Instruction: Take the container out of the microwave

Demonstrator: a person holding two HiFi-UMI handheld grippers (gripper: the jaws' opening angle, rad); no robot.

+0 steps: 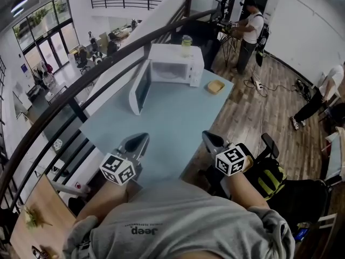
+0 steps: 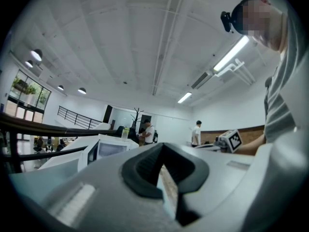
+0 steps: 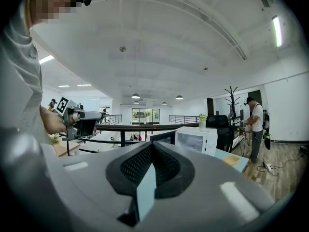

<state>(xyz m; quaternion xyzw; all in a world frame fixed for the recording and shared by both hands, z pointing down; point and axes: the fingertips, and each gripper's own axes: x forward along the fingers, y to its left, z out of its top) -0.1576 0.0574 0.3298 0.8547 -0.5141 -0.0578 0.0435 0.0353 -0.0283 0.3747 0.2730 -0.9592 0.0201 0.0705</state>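
Observation:
A white microwave [image 1: 175, 63] stands at the far end of the light blue table [image 1: 167, 123], its door [image 1: 140, 88] swung open to the left. I cannot make out what is inside its cavity. My left gripper [image 1: 139, 141] and right gripper [image 1: 209, 139] hover side by side over the table's near edge, far from the microwave, both shut and holding nothing. In the left gripper view the jaws [image 2: 161, 170] meet, with the microwave [image 2: 108, 149] beyond them. The right gripper view shows its jaws [image 3: 149, 170] closed too, and the microwave [image 3: 198, 139] lies ahead to the right.
A jar with a green lid [image 1: 186, 45] stands on top of the microwave. A small tan bowl [image 1: 215, 86] lies on the table to its right. A dark curved railing [image 1: 81, 85] runs along the table's left side. A person [image 1: 249, 31] stands far back right.

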